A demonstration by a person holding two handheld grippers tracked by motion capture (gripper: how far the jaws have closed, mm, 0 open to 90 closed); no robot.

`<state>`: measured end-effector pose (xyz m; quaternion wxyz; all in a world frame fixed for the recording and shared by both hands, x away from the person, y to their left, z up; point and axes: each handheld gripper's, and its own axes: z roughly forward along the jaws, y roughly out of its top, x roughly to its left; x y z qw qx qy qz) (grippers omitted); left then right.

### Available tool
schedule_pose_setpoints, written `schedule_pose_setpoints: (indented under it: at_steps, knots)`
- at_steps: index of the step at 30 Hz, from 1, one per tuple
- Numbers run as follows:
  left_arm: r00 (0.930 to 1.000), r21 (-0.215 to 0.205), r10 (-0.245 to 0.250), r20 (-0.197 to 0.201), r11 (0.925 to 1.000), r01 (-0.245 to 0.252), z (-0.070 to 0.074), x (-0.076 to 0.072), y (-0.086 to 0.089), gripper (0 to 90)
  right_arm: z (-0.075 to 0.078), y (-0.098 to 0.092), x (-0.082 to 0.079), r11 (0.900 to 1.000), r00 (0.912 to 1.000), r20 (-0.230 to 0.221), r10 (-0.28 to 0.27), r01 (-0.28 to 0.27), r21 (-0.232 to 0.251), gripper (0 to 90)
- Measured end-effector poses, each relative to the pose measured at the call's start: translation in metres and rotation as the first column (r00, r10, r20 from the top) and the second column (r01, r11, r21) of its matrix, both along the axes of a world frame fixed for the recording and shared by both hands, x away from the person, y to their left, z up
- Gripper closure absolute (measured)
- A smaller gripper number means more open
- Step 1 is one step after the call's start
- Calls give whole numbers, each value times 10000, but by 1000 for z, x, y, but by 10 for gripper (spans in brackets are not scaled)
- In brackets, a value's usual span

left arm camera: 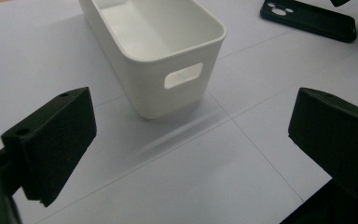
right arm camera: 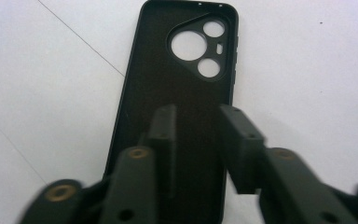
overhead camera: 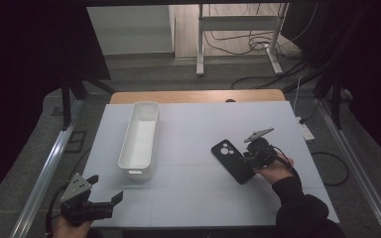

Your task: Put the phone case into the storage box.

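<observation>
My right claw [right arm camera: 196, 123] hovers part-open over the near end of the black phone case [right arm camera: 182, 93], which lies flat on the surface [overhead camera: 193, 129], nothing gripped. I should straddle one edge squarely before pinching. Left claw [left arm camera: 191, 140] waits wide open, empty.

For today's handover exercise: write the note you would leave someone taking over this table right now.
Left hand-held gripper: open, holding nothing, near the table's front left corner.
Right hand-held gripper: jaws partly open over the near end of the black phone case; no grip visible.
Phone case: flat on the table, inside up, right of the white bin.
Bin: looks empty.
Done: nothing in the bin.
Left: probably grip the case and put it in the bin.
</observation>
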<state>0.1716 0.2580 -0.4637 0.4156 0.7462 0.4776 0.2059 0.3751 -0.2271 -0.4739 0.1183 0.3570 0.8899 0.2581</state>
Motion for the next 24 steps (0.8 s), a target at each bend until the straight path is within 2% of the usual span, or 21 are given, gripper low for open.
schedule_pose_setpoints:
  at_steps: [4, 8, 11, 12, 18, 24]
  knots:
    - [10000, 2, -5, 9, 10000, 5, 0, 0, 0, 15, 1, 2, -2, 9999, 9994, 329, -50, 54, -103, 375]
    - [10000, -24, -11, 2, 10000, 11, 0, 0, 0, 15, 2, 2, -2, 9998, 9986, 514, -145, 138, 137, 167]
    - [10000, -8, -22, 5, 10000, 22, 0, 0, 0, 15, 2, -1, 0, 9992, 9981, 528, -310, 296, 271, 41]
    - [10000, -20, -21, -5, 10000, 21, 0, 0, 0, 15, 3, -3, 1, 9989, 9987, 344, -366, 356, 312, 2]
    - [10000, -19, -19, -1, 10000, 19, 0, 0, 0, 15, 8, -23, 6, 9939, 9951, 390, -904, 877, 663, 0]
    - [10000, -13, -24, 6, 10000, 24, 0, 0, 0, 15, 5, -26, 7, 9951, 9960, 347, -826, 805, 581, 0]
